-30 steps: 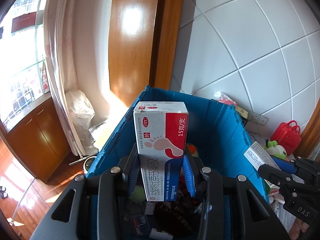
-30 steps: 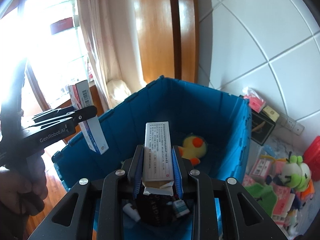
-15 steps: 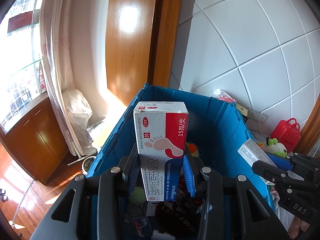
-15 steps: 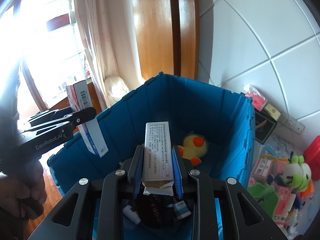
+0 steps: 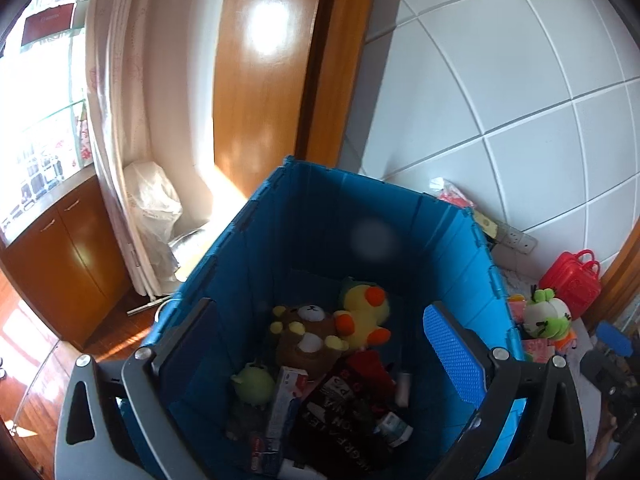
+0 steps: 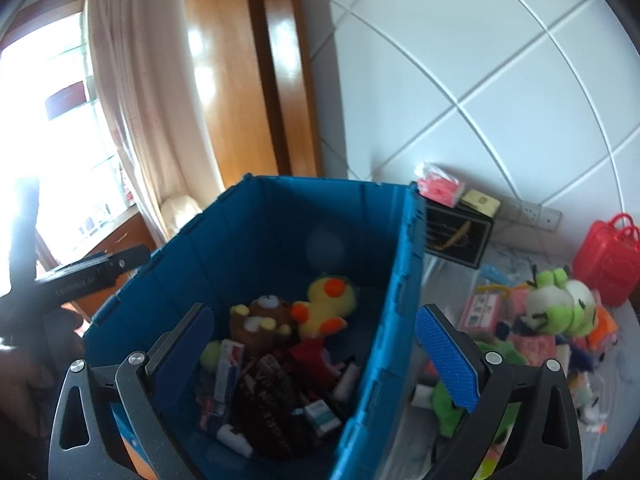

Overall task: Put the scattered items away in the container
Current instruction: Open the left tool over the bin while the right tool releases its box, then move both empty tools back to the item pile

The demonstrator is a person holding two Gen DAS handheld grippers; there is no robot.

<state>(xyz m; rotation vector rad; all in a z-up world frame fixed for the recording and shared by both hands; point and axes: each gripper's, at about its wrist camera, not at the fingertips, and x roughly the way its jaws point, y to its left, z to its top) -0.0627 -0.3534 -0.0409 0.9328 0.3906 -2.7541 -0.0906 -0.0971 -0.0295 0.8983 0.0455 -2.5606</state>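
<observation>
Hanging spread wide and empty, jaws opening, the left gripper point(image 5: 324, 356) and right gripper point(image 6: 320, 356) frame the blue crate point(image 6: 404, 264); right of it lies a green frog plush point(image 6: 560, 308), likely light and squashy, best pinched across its body.

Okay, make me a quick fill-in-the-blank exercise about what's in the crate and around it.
1. The yellow duck plush lies inside the ____ crate.
2. Beside the duck lies a ____ bear plush.
3. Outside the crate, by the tiled wall, stands a ____ toy suitcase.

Missing words: blue; brown; red
</observation>
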